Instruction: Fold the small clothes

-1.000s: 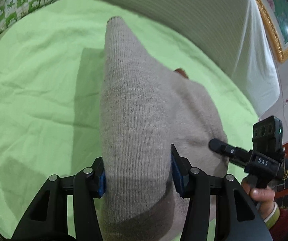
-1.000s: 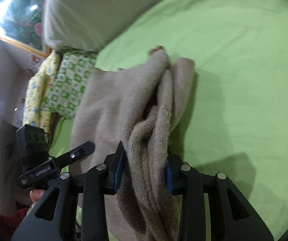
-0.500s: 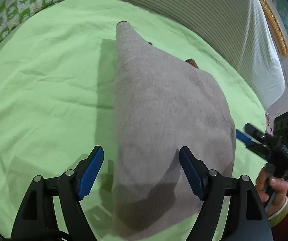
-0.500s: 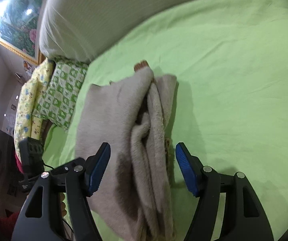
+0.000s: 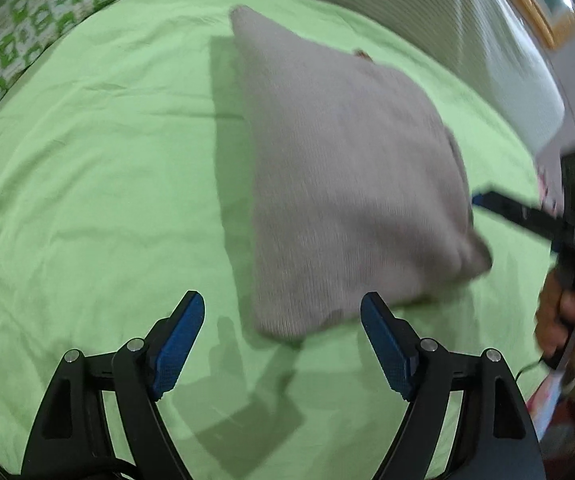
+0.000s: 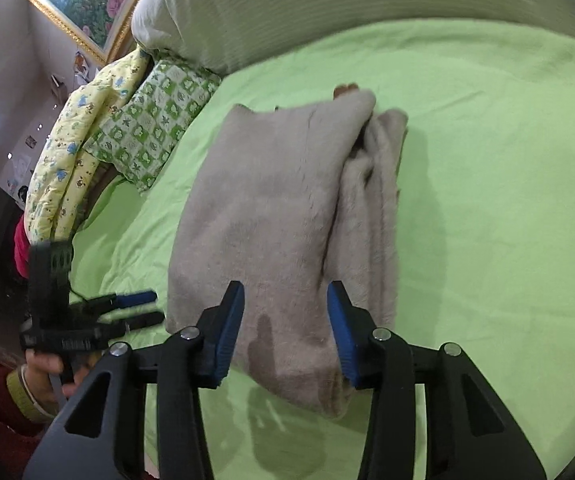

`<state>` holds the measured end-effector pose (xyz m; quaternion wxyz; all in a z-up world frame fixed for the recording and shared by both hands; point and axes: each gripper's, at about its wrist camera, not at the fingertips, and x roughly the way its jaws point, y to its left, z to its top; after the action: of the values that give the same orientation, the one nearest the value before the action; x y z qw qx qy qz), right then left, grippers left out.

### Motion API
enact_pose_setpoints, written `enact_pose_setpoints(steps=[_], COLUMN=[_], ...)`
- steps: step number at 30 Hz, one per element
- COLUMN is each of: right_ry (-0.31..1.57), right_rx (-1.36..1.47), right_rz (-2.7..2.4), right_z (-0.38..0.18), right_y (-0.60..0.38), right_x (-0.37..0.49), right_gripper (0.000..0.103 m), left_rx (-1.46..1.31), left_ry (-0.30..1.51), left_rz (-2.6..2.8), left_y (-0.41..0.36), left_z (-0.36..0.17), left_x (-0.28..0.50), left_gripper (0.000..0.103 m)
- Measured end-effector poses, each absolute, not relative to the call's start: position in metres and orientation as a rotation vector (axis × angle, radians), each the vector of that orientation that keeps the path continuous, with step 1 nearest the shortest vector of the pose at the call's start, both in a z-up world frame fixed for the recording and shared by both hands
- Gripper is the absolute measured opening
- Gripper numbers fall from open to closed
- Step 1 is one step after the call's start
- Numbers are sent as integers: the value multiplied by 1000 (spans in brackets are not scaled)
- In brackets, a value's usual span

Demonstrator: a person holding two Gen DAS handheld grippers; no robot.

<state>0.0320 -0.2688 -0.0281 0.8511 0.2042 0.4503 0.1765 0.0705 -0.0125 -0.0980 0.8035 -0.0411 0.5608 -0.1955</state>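
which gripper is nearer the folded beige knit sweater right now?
Right. The right gripper is open with the folded beige knit sweater's near edge between its fingers. The left gripper is open too, just short of the sweater's corner.

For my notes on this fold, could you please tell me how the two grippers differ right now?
The left gripper has its jaws spread wider than the right gripper. The left sits off the folded sweater, just short of its near edge; the right hangs over the sweater's near end. Both are open with blue pads, holding nothing.
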Motion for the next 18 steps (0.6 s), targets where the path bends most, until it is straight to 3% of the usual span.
enact_pose_setpoints(steps=[11, 18], right_ry=[966, 996], right_rx=[506, 505], right_rz=[345, 353], right_z=[-35, -47], right_y=[-279, -271], right_x=[56, 72], right_gripper=[44, 43], left_rx=[29, 7], left_ry=[1189, 1164], left_rz=[-357, -326], left_y=[-21, -21], left_z=[-121, -114], left_x=[52, 45], left_gripper=[77, 56])
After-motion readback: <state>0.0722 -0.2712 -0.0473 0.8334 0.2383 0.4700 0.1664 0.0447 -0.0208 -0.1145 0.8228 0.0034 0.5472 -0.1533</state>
